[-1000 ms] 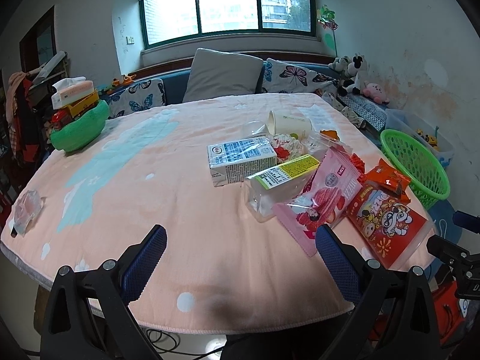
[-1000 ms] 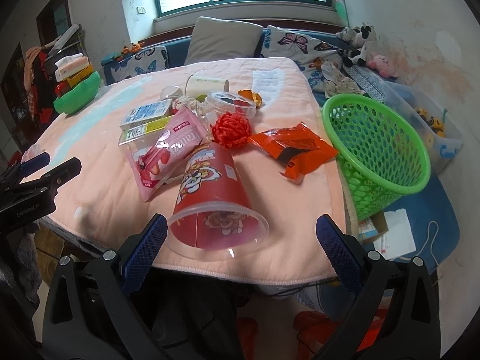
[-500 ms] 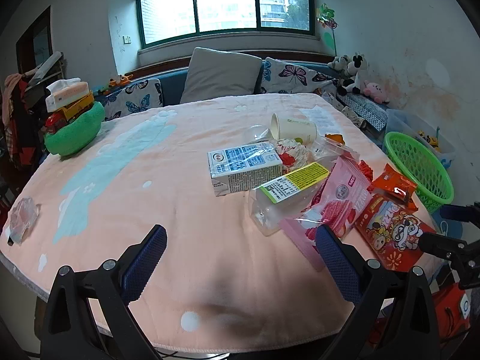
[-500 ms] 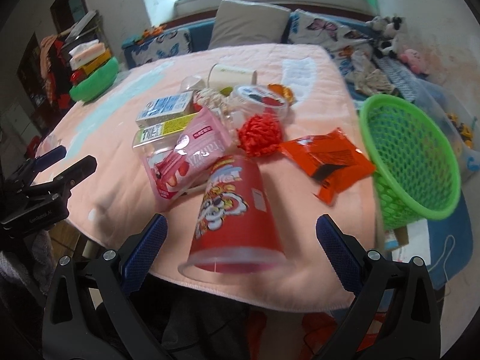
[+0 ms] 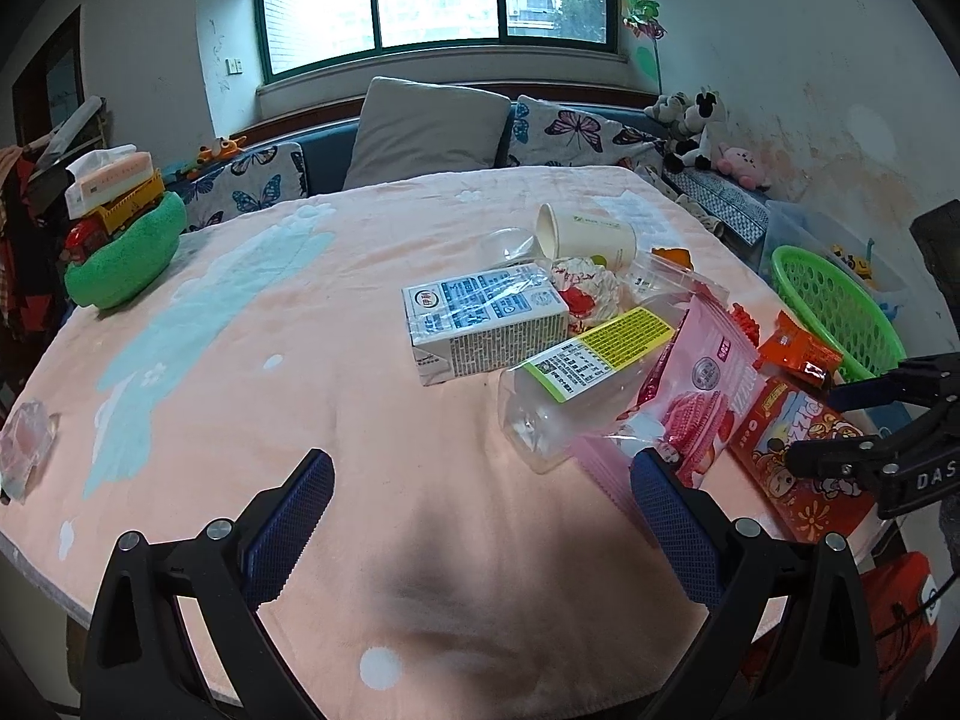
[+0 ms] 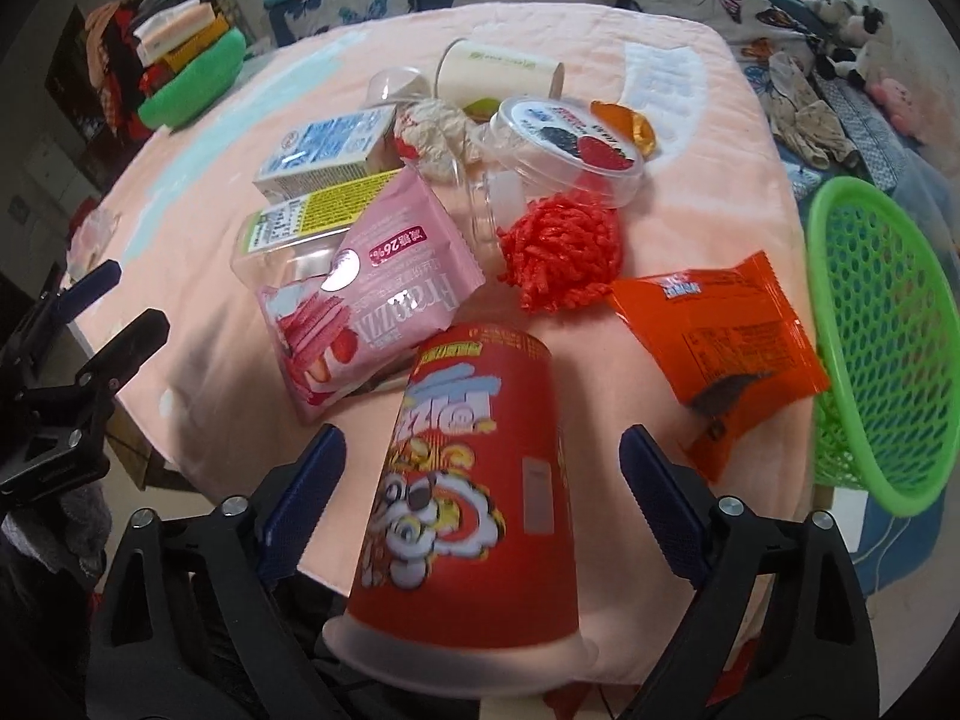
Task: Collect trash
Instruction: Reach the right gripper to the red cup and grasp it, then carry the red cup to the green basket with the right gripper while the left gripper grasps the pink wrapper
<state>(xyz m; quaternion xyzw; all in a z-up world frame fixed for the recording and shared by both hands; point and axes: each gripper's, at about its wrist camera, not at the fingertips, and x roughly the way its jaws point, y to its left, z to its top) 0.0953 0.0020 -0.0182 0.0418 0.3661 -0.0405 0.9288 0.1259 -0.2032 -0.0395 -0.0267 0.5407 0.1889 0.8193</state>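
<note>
The right gripper point(image 6: 480, 474) points steeply down at the near edge of the table, its jaws closing around a red paper snack cup point(image 6: 474, 480) that lies on its side between them with its wide mouth toward the camera; the pads have not yet pressed on it, so the cup is not held. Just beyond the cup lie a pink wafer packet point(image 6: 372, 294), a ball of red shredded ribbon point(image 6: 564, 252) and an orange wrapper point(image 6: 726, 330), and further back a clear bottle with a yellow label point(image 6: 300, 222), a milk carton point(image 6: 330, 150), a crumpled tissue point(image 6: 432, 132), a clear tub with a fruit lid point(image 6: 564, 144) and a tipped-over paper cup point(image 6: 498, 69). The green basket point(image 6: 882, 348) stands off the table's right edge, just beside the orange wrapper, and nothing can be seen inside it. The left gripper point(image 5: 480, 522) hangs spread wide and empty over a bare stretch of the pink tablecloth point(image 5: 300, 360), with the clear bottle and pink packet near its right finger. A crumpled clear wrapper point(image 5: 24, 450) sits alone at the far left edge. As far as can be judged, collecting has barely begun: every piece of trash is on the table, and the red cup looks to be the first to go.
</note>
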